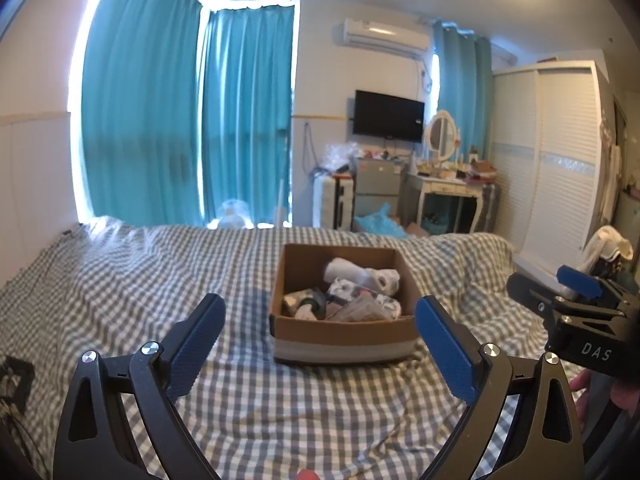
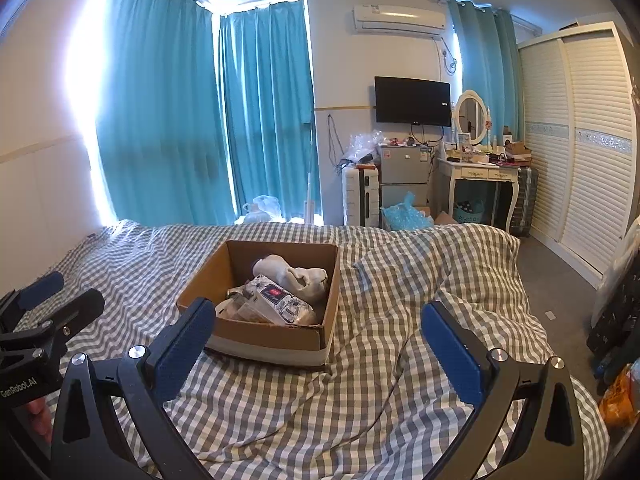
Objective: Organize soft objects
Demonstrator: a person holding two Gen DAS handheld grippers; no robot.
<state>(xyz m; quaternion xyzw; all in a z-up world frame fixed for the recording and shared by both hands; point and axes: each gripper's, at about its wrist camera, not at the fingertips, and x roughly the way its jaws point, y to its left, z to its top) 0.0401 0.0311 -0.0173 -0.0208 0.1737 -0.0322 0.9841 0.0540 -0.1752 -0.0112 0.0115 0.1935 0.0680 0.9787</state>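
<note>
Your left claw [image 1: 320, 336] is spread wide with nothing between its blue pads [image 1: 196, 344], held above the checked bedspread [image 1: 120, 280] in the lower part of the left wrist view. Your right claw [image 2: 316, 340] is spread just as wide and also holds nothing; its pads [image 2: 452, 356] frame the lower middle of the right wrist view. Each claw shows in the other's camera: the right one at the right edge of the left view, the left one at the left edge of the right view.

The cardboard box [image 1: 344, 336] sits on the bed, at the centre of the left view, beyond and between your left pads. In the right view the box [image 2: 268, 340] lies left of centre, its near left corner just behind the left pad. Inside it you have a rolled white sock bundle [image 2: 292, 274] toward the far side, and a printed grey-and-white soft bundle [image 2: 276, 300] nearer you (other small items beneath are too jumbled to name).

Behind the bed, teal curtains [image 2: 168, 120] fill the upper left, a television [image 2: 412, 100] hangs on the far wall, and a white wardrobe [image 2: 580, 140] stands at the right
</note>
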